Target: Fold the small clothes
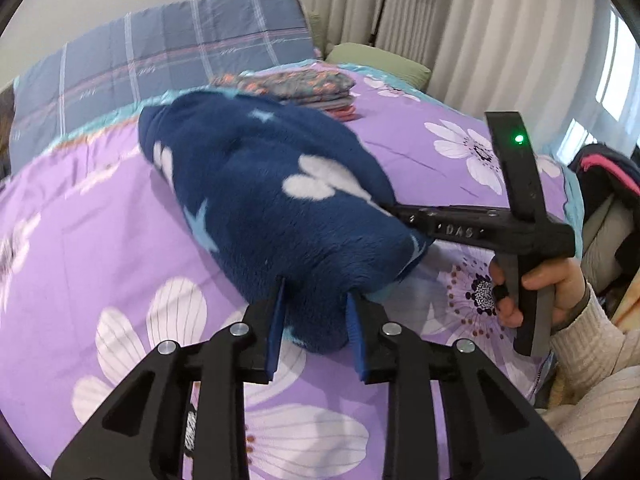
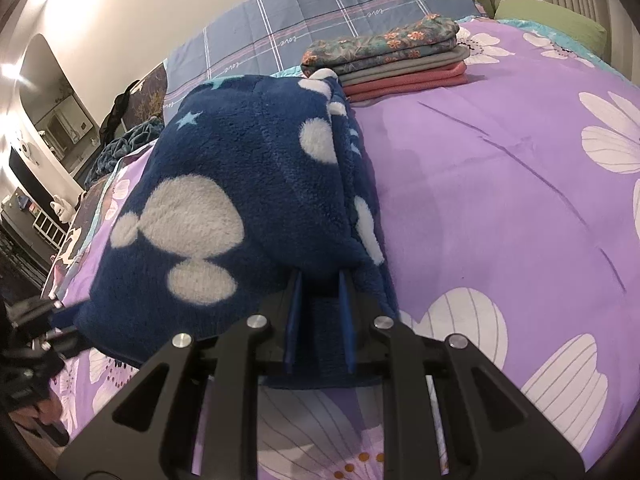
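A navy fleece garment [image 1: 272, 200] with white blobs and light blue stars lies bunched and folded over on the purple flowered bedspread [image 1: 80, 264]. My left gripper [image 1: 318, 300] has its blue-padded jaws around the garment's near end. My right gripper [image 2: 320, 284] grips the garment's edge [image 2: 240, 184], with fleece between the fingers. In the left wrist view the right gripper [image 1: 400, 210] reaches in from the right, fingertips buried in the fleece, held by a hand [image 1: 552, 288].
A stack of folded clothes [image 2: 388, 56], floral on top, grey and pink below, sits at the far side of the bed. A blue plaid pillow [image 1: 160, 52] and a green cushion [image 1: 376, 60] lie behind. Curtains [image 1: 460, 20] hang at the right.
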`<action>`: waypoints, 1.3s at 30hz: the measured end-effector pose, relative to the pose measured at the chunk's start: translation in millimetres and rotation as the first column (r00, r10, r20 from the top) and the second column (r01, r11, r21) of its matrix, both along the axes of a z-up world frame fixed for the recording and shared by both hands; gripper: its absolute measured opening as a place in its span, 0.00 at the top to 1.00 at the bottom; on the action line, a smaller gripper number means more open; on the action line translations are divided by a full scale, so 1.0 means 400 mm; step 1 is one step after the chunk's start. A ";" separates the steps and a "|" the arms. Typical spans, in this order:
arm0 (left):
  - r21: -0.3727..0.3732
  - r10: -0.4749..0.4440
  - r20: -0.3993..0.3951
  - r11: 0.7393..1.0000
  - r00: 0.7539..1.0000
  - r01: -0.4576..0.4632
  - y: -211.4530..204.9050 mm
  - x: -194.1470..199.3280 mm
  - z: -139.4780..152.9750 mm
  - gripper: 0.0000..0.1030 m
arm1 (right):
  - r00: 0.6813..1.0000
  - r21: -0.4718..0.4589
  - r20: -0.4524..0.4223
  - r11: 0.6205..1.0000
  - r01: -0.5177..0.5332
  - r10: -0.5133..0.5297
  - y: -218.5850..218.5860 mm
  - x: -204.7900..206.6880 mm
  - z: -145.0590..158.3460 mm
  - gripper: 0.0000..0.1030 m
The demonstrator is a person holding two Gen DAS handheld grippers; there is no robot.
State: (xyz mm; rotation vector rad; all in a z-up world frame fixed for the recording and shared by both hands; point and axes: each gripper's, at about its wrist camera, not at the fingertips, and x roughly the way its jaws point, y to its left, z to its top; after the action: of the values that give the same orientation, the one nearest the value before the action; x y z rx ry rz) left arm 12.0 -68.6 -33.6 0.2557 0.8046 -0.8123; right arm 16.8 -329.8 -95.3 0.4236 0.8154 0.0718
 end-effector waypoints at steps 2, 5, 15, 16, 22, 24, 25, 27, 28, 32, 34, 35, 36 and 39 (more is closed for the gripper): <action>0.024 -0.027 0.025 0.999 0.999 0.027 -0.013 -0.008 0.010 0.72 | 1.000 0.000 0.000 1.000 -0.003 0.003 0.000 -0.002 0.000 0.82; 0.038 -0.054 0.024 0.998 0.998 0.053 -0.014 -0.002 0.020 0.72 | 1.000 0.011 -0.002 1.000 -0.020 0.020 -0.007 -0.001 -0.002 0.82; -0.038 0.041 0.204 0.999 0.978 -0.034 0.015 0.084 0.159 0.50 | 0.999 -0.027 0.007 0.999 -0.037 0.037 0.008 0.000 -0.001 0.81; -0.022 0.036 0.215 0.999 0.976 -0.032 -0.002 0.103 0.154 0.50 | 0.999 -0.031 0.005 0.999 -0.037 0.037 0.010 0.001 -0.001 0.81; 0.155 -0.040 0.121 0.988 0.992 0.021 -0.138 0.228 -0.082 0.48 | 0.999 -0.032 0.002 0.999 -0.036 0.036 0.009 0.001 -0.002 0.81; 0.078 -0.009 0.076 0.997 0.997 0.003 -0.123 0.252 -0.101 0.48 | 1.000 -0.039 0.001 0.999 -0.031 0.031 0.008 0.003 -0.006 0.81; 0.080 -0.007 0.049 0.997 0.999 0.003 -0.119 0.258 -0.091 0.48 | 1.000 -0.046 0.000 0.998 -0.030 0.030 0.010 0.004 -0.006 0.81; 0.116 -0.025 0.070 0.993 0.997 0.017 -0.125 0.252 -0.089 0.48 | 0.999 -0.058 -0.005 0.998 -0.037 0.037 0.016 0.006 0.001 0.81; 0.125 -0.026 0.076 0.992 0.997 0.016 -0.126 0.249 -0.090 0.48 | 0.999 -0.067 -0.012 0.997 -0.044 0.043 0.019 0.007 0.007 0.81; 0.108 -0.014 0.070 0.994 0.997 0.006 -0.119 0.245 -0.088 0.48 | 0.999 -0.036 -0.022 0.999 -0.041 0.040 0.006 0.008 0.061 0.79; 0.100 -0.013 0.075 0.995 0.997 0.005 -0.115 0.245 -0.089 0.48 | 0.996 -0.047 0.077 0.998 -0.047 0.051 0.004 0.008 0.137 0.79; 0.099 -0.010 0.076 0.995 0.997 0.003 -0.112 0.245 -0.089 0.48 | 0.991 -0.064 0.114 0.996 -0.058 0.065 0.009 0.013 0.168 0.79; 0.102 -0.010 0.080 0.995 0.997 0.002 -0.114 0.242 -0.088 0.48 | 0.986 -0.083 0.144 0.994 -0.069 0.080 0.016 0.022 0.197 0.79; 0.096 -0.006 0.082 0.995 0.997 -0.002 -0.106 0.239 -0.086 0.49 | 0.969 -0.125 0.203 0.985 -0.116 0.139 0.048 0.080 0.254 0.79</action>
State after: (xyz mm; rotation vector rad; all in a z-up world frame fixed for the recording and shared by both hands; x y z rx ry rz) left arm 107.6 -111.0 -68.1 0.3735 0.7667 -0.7608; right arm 48.7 -310.7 6.5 0.2518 0.6326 0.1869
